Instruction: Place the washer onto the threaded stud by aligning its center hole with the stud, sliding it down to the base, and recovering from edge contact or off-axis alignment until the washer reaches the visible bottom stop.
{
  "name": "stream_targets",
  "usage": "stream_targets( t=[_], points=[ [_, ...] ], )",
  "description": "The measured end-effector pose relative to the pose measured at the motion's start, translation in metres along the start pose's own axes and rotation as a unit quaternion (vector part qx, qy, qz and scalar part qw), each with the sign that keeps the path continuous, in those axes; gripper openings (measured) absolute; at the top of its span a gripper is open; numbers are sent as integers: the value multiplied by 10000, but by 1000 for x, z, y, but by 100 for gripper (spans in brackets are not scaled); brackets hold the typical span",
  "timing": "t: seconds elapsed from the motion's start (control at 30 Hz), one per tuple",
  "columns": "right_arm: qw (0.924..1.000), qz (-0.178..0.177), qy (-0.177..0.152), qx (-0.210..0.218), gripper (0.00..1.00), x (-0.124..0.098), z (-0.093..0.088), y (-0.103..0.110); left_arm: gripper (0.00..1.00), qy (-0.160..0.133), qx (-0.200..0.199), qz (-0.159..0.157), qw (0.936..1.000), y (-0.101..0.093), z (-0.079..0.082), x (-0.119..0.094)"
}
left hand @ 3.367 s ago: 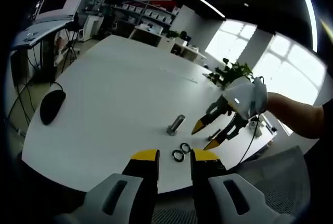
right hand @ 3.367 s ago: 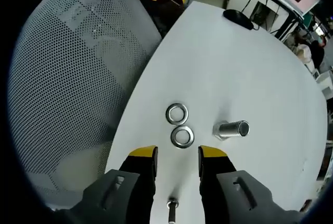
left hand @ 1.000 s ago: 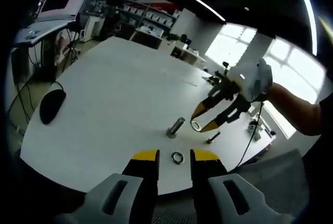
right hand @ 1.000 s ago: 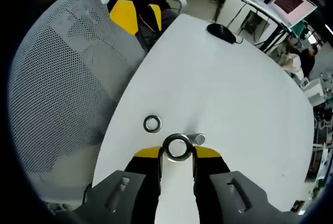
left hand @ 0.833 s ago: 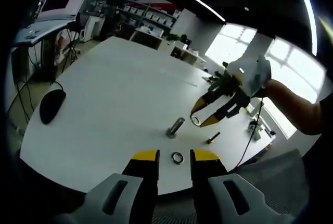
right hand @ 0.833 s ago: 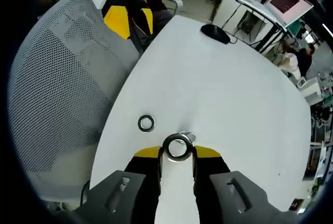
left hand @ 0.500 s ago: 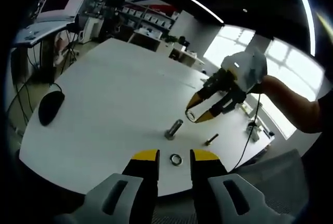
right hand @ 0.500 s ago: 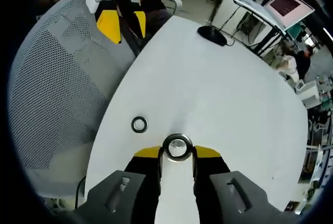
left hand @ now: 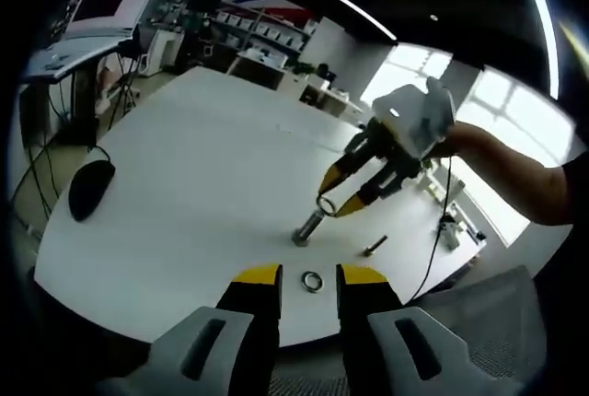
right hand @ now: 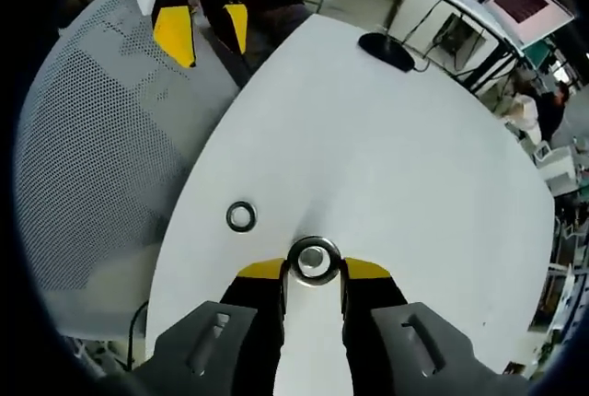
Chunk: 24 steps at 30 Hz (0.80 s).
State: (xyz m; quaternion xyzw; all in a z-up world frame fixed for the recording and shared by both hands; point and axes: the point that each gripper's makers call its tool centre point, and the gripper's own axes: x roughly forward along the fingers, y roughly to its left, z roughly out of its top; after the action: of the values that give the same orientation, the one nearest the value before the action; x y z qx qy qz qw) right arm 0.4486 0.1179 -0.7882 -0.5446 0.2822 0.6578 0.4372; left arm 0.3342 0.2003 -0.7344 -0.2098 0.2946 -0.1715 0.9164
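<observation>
Stud [left hand: 307, 228] body hidden behind held washer [right hand: 313, 260], right gripper view.

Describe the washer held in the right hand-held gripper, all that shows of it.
The washer is a flat, shiny metal ring, clamped at its rim between the yellow-tipped jaws of the right hand-held gripper. Through its hole, the right gripper view shows the stud's end. In the left gripper view it hangs just above the upright stud on the white table, not yet slid down.
</observation>
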Motion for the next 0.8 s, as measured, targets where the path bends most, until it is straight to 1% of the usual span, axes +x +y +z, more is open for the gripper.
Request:
stream_targets(
  t=[0.47, 0.8],
  points=[
    [9998, 150, 141, 61, 23, 10, -9, 2, 21, 17, -1, -2, 10000, 0, -1, 0],
    [9997, 182, 102, 87, 23, 12, -8, 2, 21, 16, -17, 12, 10000, 0, -1, 0]
  ],
)
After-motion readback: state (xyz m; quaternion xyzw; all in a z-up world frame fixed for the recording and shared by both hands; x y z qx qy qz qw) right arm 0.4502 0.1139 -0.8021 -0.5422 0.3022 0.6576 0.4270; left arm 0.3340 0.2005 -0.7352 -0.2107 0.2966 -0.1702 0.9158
